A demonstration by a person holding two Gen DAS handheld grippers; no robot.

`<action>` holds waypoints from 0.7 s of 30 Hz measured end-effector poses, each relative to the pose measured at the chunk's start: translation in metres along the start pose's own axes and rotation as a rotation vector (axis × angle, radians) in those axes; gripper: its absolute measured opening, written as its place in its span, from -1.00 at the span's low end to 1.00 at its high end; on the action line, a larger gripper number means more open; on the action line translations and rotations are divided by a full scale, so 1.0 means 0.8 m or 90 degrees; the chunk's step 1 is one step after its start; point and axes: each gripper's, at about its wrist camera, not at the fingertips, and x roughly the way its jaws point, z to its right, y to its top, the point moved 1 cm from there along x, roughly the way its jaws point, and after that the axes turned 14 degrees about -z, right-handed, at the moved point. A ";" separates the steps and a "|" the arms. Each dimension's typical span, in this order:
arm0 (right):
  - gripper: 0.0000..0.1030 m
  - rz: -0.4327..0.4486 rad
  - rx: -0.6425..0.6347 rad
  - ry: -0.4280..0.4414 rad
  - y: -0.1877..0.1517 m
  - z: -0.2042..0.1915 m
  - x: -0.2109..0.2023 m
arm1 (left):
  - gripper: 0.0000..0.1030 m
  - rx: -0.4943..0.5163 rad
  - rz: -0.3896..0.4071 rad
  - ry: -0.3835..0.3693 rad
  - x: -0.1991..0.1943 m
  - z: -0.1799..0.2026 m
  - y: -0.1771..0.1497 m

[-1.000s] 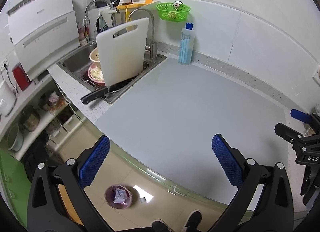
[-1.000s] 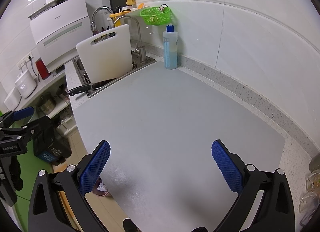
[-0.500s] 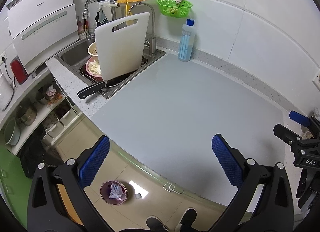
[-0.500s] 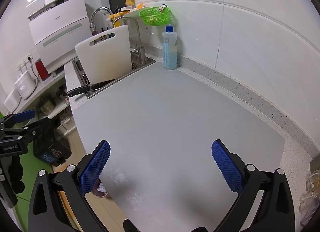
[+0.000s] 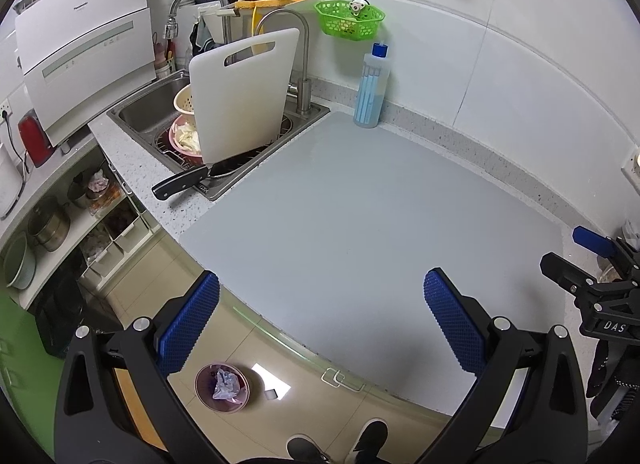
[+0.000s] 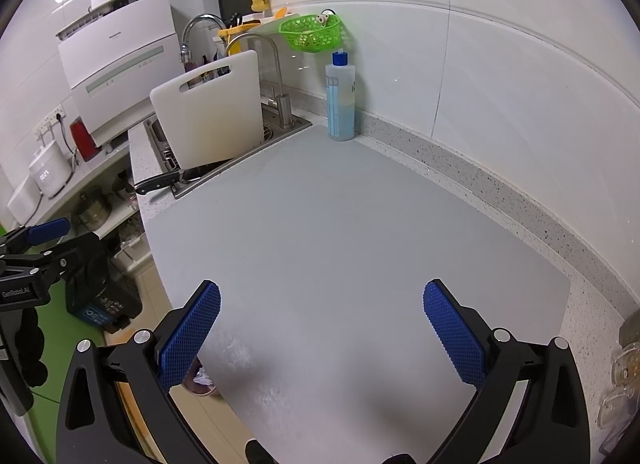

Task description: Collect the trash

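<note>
- the left gripper [image 5: 320,320] hangs over the near edge of the counter, its blue-padded jaws wide apart with nothing between them.
- the right gripper [image 6: 320,324] hangs over the grey mat [image 6: 340,232] on the counter, jaws likewise spread wide and empty.
- in the left wrist view, a small pink bin [image 5: 222,387] stands on the tiled floor below the counter edge, with a crumpled piece of trash [image 5: 225,383] inside it; it shows just right of the left gripper's left finger.
- in the right wrist view only a sliver of that bin shows, behind the right gripper's left finger.
- a white cutting board [image 5: 242,98] stands nearly upright in the sink [image 5: 148,108], leaning toward the faucet [image 5: 298,64].
- a black-handled knife [image 5: 180,184] lies across the sink's front rim, at the foot of the board.
- a blue-capped bottle [image 5: 372,90] stands by the wall just right of the sink, under a green basket [image 5: 350,18] hung on the wall.
- two shoe tips [image 5: 340,444] show at the bottom of the left wrist view.
</note>
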 end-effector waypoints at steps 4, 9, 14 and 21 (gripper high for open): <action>0.89 -0.001 0.000 0.000 0.001 -0.001 0.000 | 0.95 0.000 0.001 0.000 0.000 0.002 0.003; 0.89 0.000 0.000 0.000 0.002 0.000 0.000 | 0.95 0.000 0.004 -0.004 -0.001 0.002 0.004; 0.89 0.000 0.000 0.000 0.001 0.000 0.000 | 0.95 0.000 0.005 -0.005 -0.001 0.002 0.004; 0.89 0.001 -0.002 0.002 0.005 0.001 0.001 | 0.95 0.001 0.006 -0.007 -0.002 0.001 0.007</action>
